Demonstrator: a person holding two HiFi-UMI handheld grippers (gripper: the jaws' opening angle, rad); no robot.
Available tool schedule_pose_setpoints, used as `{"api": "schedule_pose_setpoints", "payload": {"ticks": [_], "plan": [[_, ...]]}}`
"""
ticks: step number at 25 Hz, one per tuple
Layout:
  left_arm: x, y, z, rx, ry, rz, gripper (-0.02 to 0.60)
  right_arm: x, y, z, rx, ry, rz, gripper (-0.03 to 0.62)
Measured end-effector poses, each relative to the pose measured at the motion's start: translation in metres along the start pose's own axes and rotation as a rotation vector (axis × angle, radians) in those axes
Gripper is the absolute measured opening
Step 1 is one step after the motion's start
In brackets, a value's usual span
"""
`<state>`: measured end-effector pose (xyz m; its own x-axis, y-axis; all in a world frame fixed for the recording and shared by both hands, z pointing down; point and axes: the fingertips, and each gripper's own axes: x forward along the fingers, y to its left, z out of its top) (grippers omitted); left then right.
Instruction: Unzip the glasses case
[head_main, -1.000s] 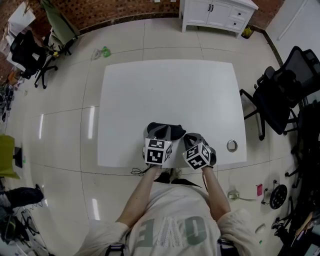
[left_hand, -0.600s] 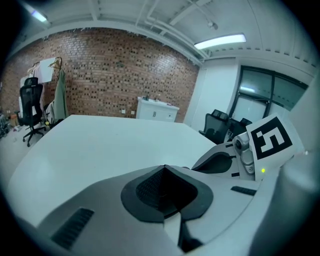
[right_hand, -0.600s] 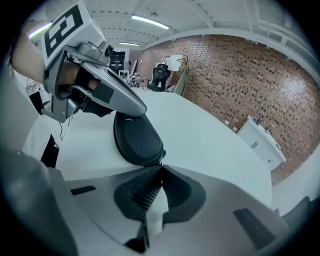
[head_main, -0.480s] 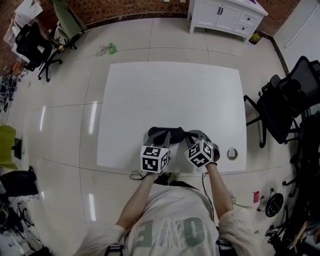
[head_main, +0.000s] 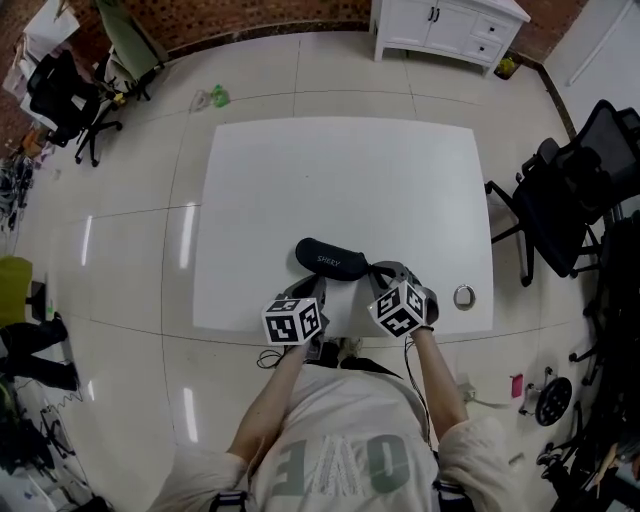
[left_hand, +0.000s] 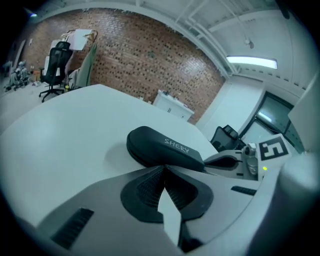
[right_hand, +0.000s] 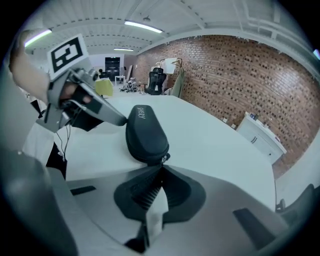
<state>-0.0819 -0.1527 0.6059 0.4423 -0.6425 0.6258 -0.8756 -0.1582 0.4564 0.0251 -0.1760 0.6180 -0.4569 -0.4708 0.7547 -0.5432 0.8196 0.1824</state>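
Head view, table (head_main: 340, 170): white, with the glasses case and a small ring-shaped object (head_main: 464, 294) near its right edge.
Head view, glasses case (head_main: 330, 259): black and closed. It lies slantwise near the table's near edge, about midway between left and right.
Head view, left gripper (head_main: 312, 290): at the near edge, its tips just short of the case's near side.
Head view, right gripper (head_main: 373, 270): reaches in to the case's right end.
Head view, surroundings: black office chair (head_main: 560, 200) to the right, white cabinet (head_main: 445, 25) at the far side.
Left gripper view, left gripper (left_hand: 164, 169): jaws pressed together, nothing between them.
Left gripper view, glasses case (left_hand: 162, 146): lies just beyond the tips with pale lettering on its lid. The other tool sits at its right end.
Right gripper view, right gripper (right_hand: 161, 169): jaws closed, pinching the small metal zipper pull (right_hand: 164, 158) at the case's near end.
Right gripper view, glasses case (right_hand: 146, 134): runs away from the tips, zip shut as far as shown. The left tool is near its left side.
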Motion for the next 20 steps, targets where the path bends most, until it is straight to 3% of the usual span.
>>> {"api": "schedule_pose_setpoints", "payload": {"ticks": [7,9,12,15,17,20], "plan": [[0.026,0.015,0.033,0.111,-0.012,0.025,-0.008,-0.019,0.058,0.002,-0.028,-0.035,0.073,0.000],[0.020,0.014,0.050,0.164,-0.062,0.048,-0.008,-0.017,0.069,0.003,-0.017,-0.040,0.084,0.000],[0.001,-0.016,0.076,0.335,-0.145,0.039,-0.008,-0.015,0.075,0.005,-0.008,-0.042,0.094,0.000],[0.014,-0.049,0.060,0.524,-0.057,-0.021,-0.008,-0.013,0.077,0.006,0.001,-0.038,0.090,0.000],[0.025,-0.050,0.042,0.541,-0.005,-0.036,-0.008,-0.011,0.080,0.006,0.004,-0.030,0.090,0.000],[0.031,-0.050,0.039,0.504,-0.012,-0.043,-0.008,-0.009,0.077,0.001,0.018,-0.025,0.092,0.000]]}}
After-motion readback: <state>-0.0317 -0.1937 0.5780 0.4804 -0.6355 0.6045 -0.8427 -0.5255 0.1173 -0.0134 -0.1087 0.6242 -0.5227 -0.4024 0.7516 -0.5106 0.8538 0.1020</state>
